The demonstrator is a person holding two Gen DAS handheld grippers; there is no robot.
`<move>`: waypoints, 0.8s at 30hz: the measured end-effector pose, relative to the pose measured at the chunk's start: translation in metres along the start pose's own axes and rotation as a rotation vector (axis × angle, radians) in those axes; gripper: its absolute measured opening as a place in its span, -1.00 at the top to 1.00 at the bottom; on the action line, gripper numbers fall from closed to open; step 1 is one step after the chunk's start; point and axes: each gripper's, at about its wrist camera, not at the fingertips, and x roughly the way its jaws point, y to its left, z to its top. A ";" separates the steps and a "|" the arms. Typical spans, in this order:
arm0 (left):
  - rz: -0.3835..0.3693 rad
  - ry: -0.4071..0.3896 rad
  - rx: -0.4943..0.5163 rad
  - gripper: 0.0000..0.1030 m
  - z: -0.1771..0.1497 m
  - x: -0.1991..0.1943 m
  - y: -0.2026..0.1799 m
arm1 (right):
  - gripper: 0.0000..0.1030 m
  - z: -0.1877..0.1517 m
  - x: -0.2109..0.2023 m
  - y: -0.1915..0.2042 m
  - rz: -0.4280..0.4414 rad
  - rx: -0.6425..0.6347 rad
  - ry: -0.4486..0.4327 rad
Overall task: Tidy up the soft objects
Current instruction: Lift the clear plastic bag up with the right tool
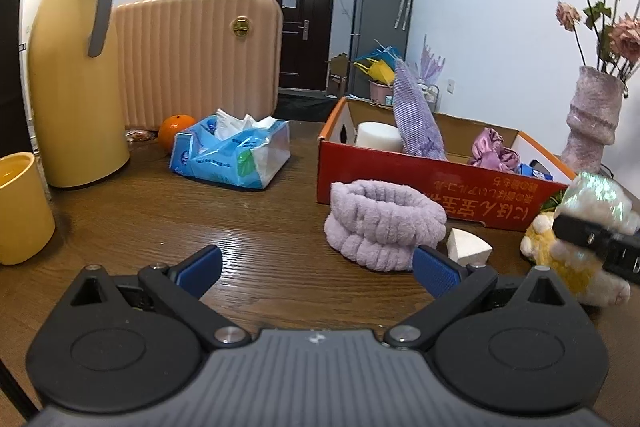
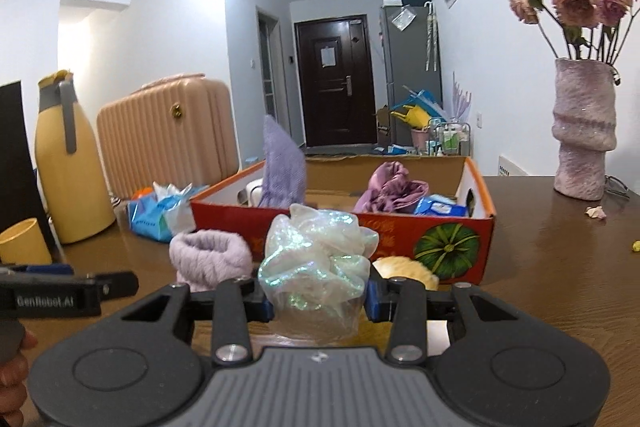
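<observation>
iridescent scrunchie (image 2: 316,275) pinched between the right gripper (image 2: 320,301) pads, puffy translucent pearly ruffles, left gripper (image 1: 316,267) spread wide, holding nothing

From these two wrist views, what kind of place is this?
Most likely a lived-in flat, not a lab: a wooden table faces a hallway ending in a dark entrance door, a grey fridge stands beside it, and a vase of dried roses and a pink suitcase sit on the table.
</observation>
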 end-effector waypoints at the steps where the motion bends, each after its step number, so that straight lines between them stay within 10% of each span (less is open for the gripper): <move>1: -0.004 -0.001 0.007 -1.00 0.000 0.000 -0.002 | 0.24 0.000 -0.001 -0.002 -0.002 0.004 -0.005; 24: -0.123 0.040 0.121 -1.00 -0.004 0.023 -0.081 | 0.23 0.008 -0.017 -0.062 -0.077 0.045 -0.050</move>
